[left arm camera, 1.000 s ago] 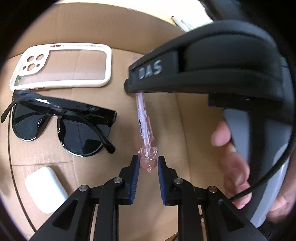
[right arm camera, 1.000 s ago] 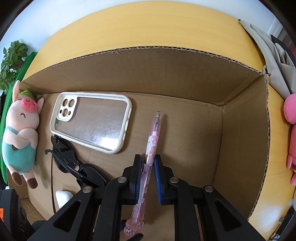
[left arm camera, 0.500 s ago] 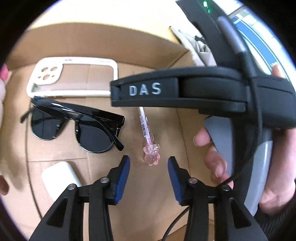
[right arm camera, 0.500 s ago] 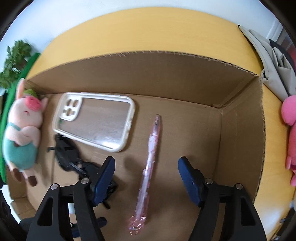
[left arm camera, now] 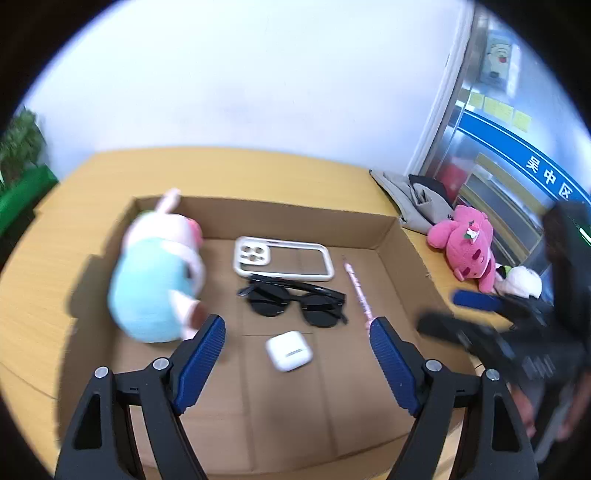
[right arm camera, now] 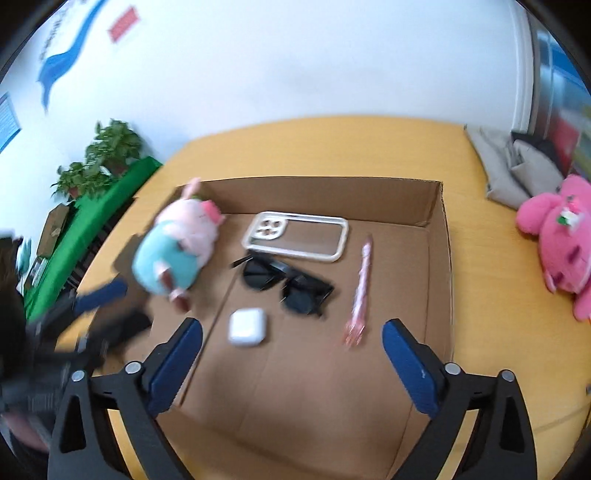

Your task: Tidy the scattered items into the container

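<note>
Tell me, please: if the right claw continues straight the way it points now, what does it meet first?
Most likely the bare floor of the cardboard box, between the white earbud case and the pink pen. The right claw stands open and holds nothing. Depth is uncertain in this blurred fisheye view.

One legible text is found. White Chinese characters, reading 吴中区, stand on a blue curved band (left arm camera: 532, 162) across the glass partition, above and to the right of the pink plush toy (left arm camera: 469, 243) in the left wrist view. Yellow notes above that band carry nothing readable. In the right wrist view, the red rectangle (right arm camera: 123, 24) and blue graphic on the wall are too blurred to read.
</note>
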`<act>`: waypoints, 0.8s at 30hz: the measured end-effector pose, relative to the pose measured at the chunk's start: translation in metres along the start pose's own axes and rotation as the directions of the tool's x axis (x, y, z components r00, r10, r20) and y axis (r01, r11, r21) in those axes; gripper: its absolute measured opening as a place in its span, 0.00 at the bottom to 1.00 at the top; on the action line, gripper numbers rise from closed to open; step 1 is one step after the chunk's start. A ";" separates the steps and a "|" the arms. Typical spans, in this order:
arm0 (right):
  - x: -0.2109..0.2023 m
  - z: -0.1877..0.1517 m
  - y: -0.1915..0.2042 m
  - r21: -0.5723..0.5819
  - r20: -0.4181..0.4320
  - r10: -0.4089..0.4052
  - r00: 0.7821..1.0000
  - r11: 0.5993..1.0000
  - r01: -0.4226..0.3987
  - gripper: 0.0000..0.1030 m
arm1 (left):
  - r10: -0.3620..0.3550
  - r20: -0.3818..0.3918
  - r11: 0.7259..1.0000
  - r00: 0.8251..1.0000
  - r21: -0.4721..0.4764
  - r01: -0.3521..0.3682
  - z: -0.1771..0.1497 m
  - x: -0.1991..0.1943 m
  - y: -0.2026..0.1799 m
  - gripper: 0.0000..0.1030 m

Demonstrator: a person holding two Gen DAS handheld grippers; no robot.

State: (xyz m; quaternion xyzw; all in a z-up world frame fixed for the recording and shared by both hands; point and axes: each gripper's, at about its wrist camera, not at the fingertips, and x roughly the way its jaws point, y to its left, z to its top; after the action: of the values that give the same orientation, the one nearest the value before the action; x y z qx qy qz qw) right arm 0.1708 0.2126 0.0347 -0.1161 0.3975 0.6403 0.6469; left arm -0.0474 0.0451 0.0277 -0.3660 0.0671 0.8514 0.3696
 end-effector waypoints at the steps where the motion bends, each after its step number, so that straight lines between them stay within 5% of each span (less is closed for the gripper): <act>1: -0.005 -0.013 0.010 -0.004 0.016 0.003 1.000 1.000 -0.003 0.99 | 0.022 0.013 1.000 1.000 0.017 -0.022 -0.003 0.000 0.013 0.78; 8: -0.006 -0.088 0.044 0.054 0.055 -0.121 0.991 0.992 0.118 0.99 | 0.208 0.106 0.975 0.972 0.056 -0.214 -0.047 -0.035 0.026 0.78; 18: -0.006 -0.098 0.070 -0.009 0.092 -0.219 0.971 0.975 0.221 0.99 | 0.239 0.058 0.970 0.969 0.034 -0.241 -0.075 -0.046 0.045 0.78; 24: -0.013 -0.100 0.077 -0.046 0.123 -0.172 0.977 0.983 0.178 0.99 | 0.237 0.063 0.971 0.969 0.024 -0.239 -0.073 -0.042 0.046 0.78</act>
State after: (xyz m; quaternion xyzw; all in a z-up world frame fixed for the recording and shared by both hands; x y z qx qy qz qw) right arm 0.0649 0.1487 0.0057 -0.1310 0.3284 0.5976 0.7196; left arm -0.0178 -0.0406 -0.0043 -0.3242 0.1127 0.8989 0.2722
